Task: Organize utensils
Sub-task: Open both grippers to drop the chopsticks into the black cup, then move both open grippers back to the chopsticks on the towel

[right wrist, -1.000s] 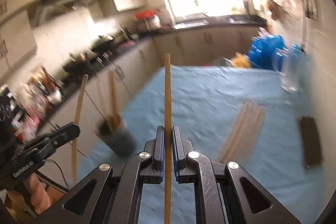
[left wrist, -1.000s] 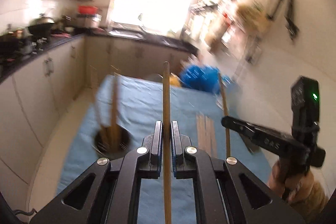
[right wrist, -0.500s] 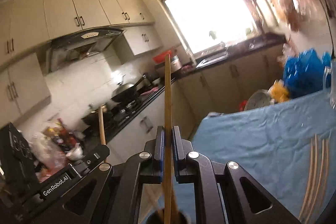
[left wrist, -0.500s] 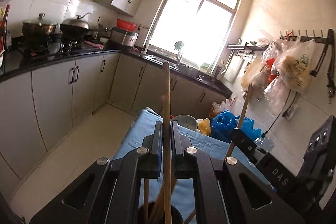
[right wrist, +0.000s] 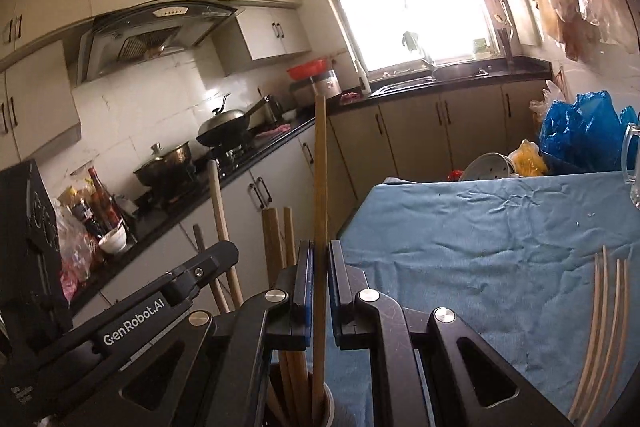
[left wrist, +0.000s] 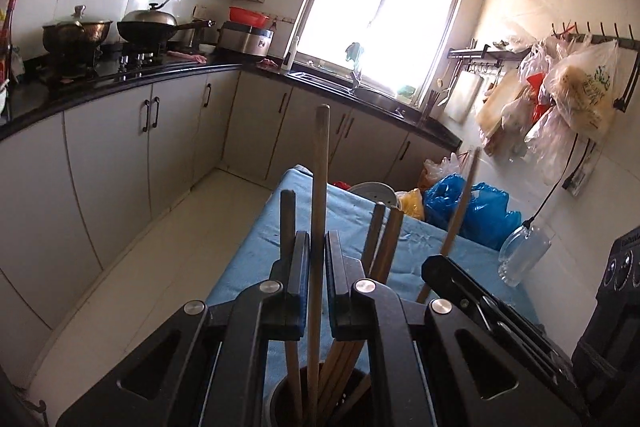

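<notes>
My left gripper [left wrist: 316, 247] is shut on an upright wooden chopstick [left wrist: 320, 167]. Its lower end reaches into a dark holder [left wrist: 276, 401] just below the fingers, where several chopsticks [left wrist: 386, 239] stand. My right gripper [right wrist: 319, 255] is shut on another chopstick [right wrist: 320, 167], also dipping into the holder [right wrist: 336, 411] among the standing chopsticks [right wrist: 272, 239]. Each gripper shows in the other's view: the right gripper [left wrist: 432, 267] with its chopstick [left wrist: 460, 203], the left gripper [right wrist: 226, 251] with its chopstick [right wrist: 218, 203]. Three loose chopsticks [right wrist: 600, 327] lie on the blue cloth [right wrist: 480, 227].
The holder stands near the left edge of the cloth-covered table [left wrist: 256, 255]. A clear bottle [left wrist: 524, 251], blue bags [left wrist: 472, 211] and a glass mug [right wrist: 632, 163] are at the far right. Kitchen cabinets [left wrist: 120, 155] run along the left, with floor between.
Both grippers have swung over to the holder with their chopsticks and come down. The holder has gone from mid-table ahead to right under the fingers, with the chopsticks' lower ends inside it.
</notes>
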### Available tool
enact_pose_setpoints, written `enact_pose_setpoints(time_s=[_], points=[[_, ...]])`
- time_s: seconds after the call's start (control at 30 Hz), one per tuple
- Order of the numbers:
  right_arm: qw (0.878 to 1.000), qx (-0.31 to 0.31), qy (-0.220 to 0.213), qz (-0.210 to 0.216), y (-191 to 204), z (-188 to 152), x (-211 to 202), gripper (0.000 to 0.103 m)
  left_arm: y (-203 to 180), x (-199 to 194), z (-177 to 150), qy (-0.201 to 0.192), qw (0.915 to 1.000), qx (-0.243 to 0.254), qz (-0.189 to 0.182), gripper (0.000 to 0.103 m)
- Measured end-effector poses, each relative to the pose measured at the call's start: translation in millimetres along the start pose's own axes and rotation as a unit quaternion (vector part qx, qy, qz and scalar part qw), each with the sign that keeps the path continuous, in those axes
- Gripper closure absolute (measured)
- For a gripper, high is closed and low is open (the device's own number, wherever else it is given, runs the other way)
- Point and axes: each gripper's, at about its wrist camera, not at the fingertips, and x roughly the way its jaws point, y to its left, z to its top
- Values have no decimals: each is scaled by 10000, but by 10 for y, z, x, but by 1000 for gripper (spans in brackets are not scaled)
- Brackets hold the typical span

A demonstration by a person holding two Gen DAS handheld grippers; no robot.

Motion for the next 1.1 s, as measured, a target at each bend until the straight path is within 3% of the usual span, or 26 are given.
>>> enact_pose_setpoints(time_s=[0.13, 0.27, 0.33, 0.5, 0.63, 0.73, 0.87, 0.97, 1.1], points=[[10000, -26, 23, -14, 2, -11, -61, 88, -61, -180, -40, -45, 9997, 167, 187, 94], [10000, -16, -29, -61, -8, 12, -210, 76, -131, -439, -69, -213, 9987, 274, 375, 79], [9999, -12, -77, -108, -34, 12, -311, 72, -189, -614, -103, -339, 9980, 321, 417, 77], [9994, 67, -159, -309, -233, -32, -618, 63, -391, -921, -211, -458, 9977, 402, 286, 67], [9976, 242, -134, -636, -602, -138, -907, 59, -658, -1021, -369, -326, 9984, 462, -14, 65], [9944, 418, -26, -975, -998, -235, -1119, 57, -911, -956, -536, -107, 9979, 596, -242, 59], [9846, 619, 230, -1620, -1630, -412, -1396, 57, -1247, -656, -794, 485, 9946, 752, -527, 56], [9762, 717, 517, -1982, -2054, -561, -1510, 57, -1492, -284, -1007, 1083, 9874, 915, -705, 56], [9702, 998, 954, -1990, -2492, -724, -1481, 57, -1754, 321, -1295, 1826, 9734, 1152, -768, 56]])
